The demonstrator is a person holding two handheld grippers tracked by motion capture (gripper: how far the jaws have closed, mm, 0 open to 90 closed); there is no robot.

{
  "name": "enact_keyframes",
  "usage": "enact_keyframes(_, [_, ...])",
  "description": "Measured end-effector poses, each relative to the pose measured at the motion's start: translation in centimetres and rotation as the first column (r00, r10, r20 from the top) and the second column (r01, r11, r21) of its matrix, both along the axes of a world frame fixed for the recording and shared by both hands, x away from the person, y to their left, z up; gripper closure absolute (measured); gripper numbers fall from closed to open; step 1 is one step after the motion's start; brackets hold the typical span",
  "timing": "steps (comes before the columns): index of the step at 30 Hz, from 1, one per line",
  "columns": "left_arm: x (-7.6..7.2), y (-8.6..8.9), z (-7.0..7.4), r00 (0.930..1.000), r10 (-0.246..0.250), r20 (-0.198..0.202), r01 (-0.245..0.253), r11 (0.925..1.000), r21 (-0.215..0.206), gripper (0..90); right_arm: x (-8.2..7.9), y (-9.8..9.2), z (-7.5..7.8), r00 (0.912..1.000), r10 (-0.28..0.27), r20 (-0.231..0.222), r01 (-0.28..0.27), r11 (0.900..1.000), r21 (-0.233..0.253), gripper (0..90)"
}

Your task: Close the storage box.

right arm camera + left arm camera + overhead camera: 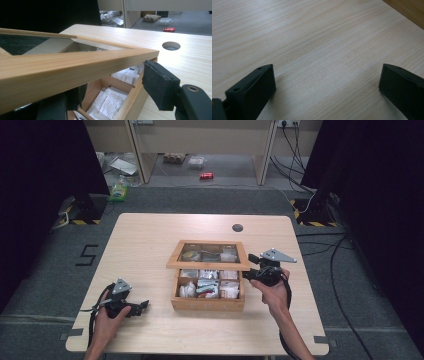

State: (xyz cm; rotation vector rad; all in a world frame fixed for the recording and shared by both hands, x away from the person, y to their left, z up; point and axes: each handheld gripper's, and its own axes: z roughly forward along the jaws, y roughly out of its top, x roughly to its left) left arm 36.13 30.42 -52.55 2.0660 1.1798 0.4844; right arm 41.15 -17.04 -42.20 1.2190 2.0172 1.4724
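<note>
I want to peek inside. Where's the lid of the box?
In the high view the lid is tilted up over the box mid-table, its right corner by the right gripper.

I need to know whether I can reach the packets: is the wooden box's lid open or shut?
Partly open. The glass-paned lid is raised off the wooden box, its front edge at the right gripper, with packets showing underneath.

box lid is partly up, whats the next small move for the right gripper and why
Probably keep swinging the lid up and back. The right gripper sits at the lid's front right corner, jaws either side of its wooden frame, and the lid only half uncovers the box and its packets. The left gripper rests open on the table.
</note>
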Motion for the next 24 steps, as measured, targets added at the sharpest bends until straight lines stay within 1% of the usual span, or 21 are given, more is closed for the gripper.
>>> enact_keyframes(4, [0.0, 0.0, 0.0, 1.0, 0.0, 0.0, 0.0, 1.0, 0.0, 0.0, -0.38, -0.2, -0.06, 1.0, 0.001, 0.002, -0.001, 1.0, -0.009, 37.9])
enact_keyframes(7, [0.0, -0.02, -0.01, 1.0, 0.002, 0.001, -0.002, 1.0, -0.003, 0.0, -0.72, -0.27, -0.27, 1.0, 0.003, -0.006, -0.003, 1.0, -0.01, 38.0])
enact_keyframes(14, [0.0, -0.02, -0.01, 1.0, 0.002, 0.001, -0.002, 1.0, -0.002, 0.0, -0.92, -0.3, -0.5, 0.9999, 0.008, -0.009, -0.008, 1.0, -0.022, 37.8])
enact_keyframes(17, [0.0, -0.02, -0.01, 1.0, 0.002, 0.001, -0.002, 1.0, -0.003, 0.0, -0.96, -0.28, -0.49, 1.0, 0.009, -0.002, -0.009, 0.999, -0.034, 37.8])
enact_keyframes(24, [-0.14, -0.02, 0.0, 1.0, -0.002, 0.0, 0.002, 1.0, 0.0, 0.1, -0.99, -0.26, -0.62, 0.9999, 0.006, -0.011, -0.007, 1.0, -0.022, 37.7])
